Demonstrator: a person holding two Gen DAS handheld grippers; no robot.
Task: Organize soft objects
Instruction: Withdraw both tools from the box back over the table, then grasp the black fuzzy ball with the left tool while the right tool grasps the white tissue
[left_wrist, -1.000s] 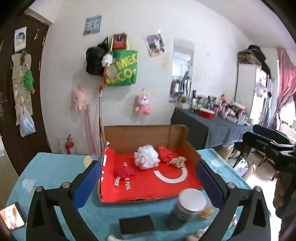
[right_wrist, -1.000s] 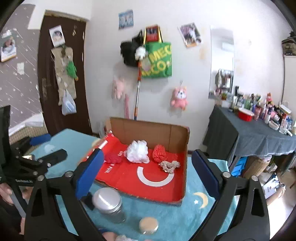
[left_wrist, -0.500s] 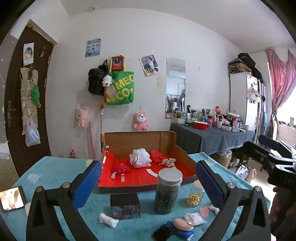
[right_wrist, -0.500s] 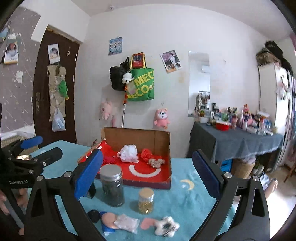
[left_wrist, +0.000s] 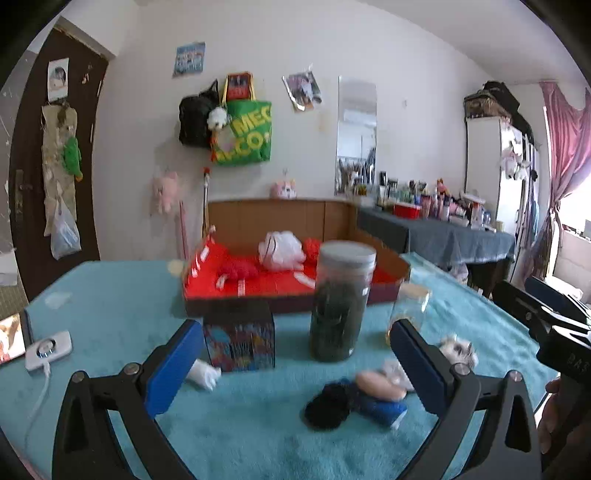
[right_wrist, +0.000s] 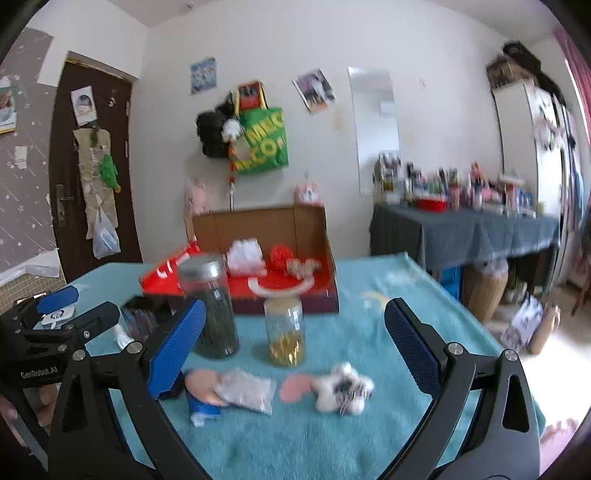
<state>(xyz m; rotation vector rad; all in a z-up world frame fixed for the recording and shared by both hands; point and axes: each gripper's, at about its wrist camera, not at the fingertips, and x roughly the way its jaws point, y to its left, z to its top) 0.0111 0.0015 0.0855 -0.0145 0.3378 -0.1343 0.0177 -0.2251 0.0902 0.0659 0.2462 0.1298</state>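
Left wrist view: left gripper fingers apart, empty, over teal surface. Black-blue soft toy at 5 o'clock between fingers. Right gripper fingers apart, empty; white plush near. Beyond, 12 o'clock: dark jar, cardboard box holding white pouf.

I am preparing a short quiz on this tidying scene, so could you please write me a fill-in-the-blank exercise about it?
1. The table is covered by a ____ cloth.
2. The tall jar has a ____ lid.
3. The white puff lies inside the cardboard ____.
4. Both the left gripper and the right gripper are ____.

Missing words: teal; grey; box; open
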